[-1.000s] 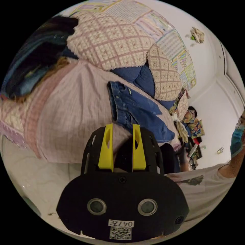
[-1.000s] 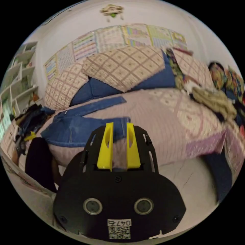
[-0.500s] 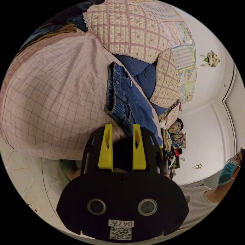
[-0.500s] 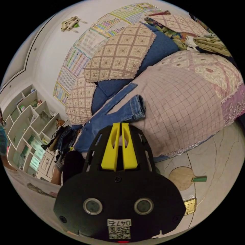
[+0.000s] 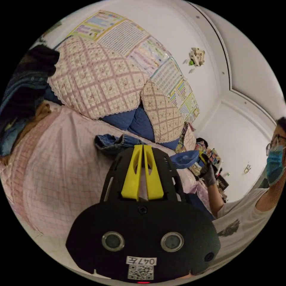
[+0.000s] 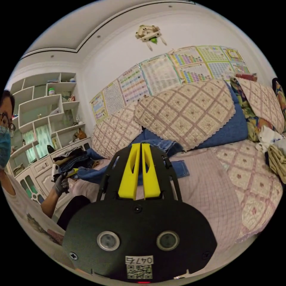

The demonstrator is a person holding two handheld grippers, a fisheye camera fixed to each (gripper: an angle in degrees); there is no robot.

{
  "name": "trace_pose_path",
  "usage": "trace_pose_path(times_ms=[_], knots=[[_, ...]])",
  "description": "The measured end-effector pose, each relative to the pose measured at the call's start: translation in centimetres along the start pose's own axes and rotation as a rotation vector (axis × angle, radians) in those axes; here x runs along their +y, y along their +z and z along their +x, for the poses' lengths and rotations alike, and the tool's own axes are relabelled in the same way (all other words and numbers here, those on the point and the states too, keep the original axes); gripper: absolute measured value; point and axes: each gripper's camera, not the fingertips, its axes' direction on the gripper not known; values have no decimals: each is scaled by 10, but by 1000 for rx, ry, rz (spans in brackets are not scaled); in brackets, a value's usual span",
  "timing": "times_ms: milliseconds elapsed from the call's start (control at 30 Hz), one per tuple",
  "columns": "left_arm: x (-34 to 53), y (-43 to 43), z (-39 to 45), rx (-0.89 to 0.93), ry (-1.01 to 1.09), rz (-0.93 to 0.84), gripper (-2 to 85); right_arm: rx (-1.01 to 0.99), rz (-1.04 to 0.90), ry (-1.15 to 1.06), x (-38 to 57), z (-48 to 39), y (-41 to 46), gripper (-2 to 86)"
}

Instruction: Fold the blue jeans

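Observation:
The blue jeans hang in the air over the pink checked bed, stretched between my two grippers. In the left gripper view my left gripper (image 5: 142, 146) is shut on the bunched waistband (image 5: 108, 142). Farther right in that view, a gloved hand (image 5: 209, 175) holds my right gripper (image 5: 203, 156) against another blue fold (image 5: 184, 158). In the right gripper view my right gripper (image 6: 141, 145) is shut on a leg end of the jeans (image 6: 168, 146), and the other leg (image 6: 179, 168) trails onto the bed. My left gripper (image 6: 70, 172) shows at the left there, holding denim.
Quilted pillows (image 6: 184, 110) lean on a blue headboard cushion behind the bed cover (image 6: 208, 184). A dark heap of clothes (image 5: 21, 89) lies at one end of the bed and folded clothes (image 6: 278, 159) at the other. White shelves (image 6: 44, 113) stand beside the person.
My left gripper has shut on the waistband. Both grippers have risen, lifting the jeans off the bed cover, where they lay flat a second ago.

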Motion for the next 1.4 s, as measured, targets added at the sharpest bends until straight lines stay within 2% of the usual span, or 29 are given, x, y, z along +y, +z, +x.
trace_pose_path(times_ms=[133, 267, 367, 500, 600, 733, 867, 1067, 1167, 1400], knots=[[33, 9, -10, -39, -72, -109, -10, 94, -144, 103, 65, 19, 0, -11], [65, 28, -25, -15, -134, -211, -10, 95, -298, 328, 158, 58, -3, -11], [62, 32, -29, 16, -166, -201, -10, 42, -283, 431, 193, 73, -8, -11], [31, 45, -14, 48, -132, -152, -10, 33, -265, 388, 176, 77, 4, -11], [-11, 60, 2, 50, -77, -104, -10, 30, -233, 311, 129, 82, 31, -11], [-80, 96, 10, 34, -44, -62, -10, 103, -276, 186, 55, 95, 106, -11], [-162, 172, -9, -44, -105, -114, -10, 175, -401, 156, 16, 132, 216, -10], [-244, 310, -66, -246, -221, -278, -9, 249, -585, 239, 34, 194, 351, -10], [-260, 357, -84, -280, -306, -317, -4, 278, -618, 284, 53, 219, 386, -6], [-311, 392, -74, -221, -337, -265, 81, 171, -537, 400, 85, 263, 387, 83]])
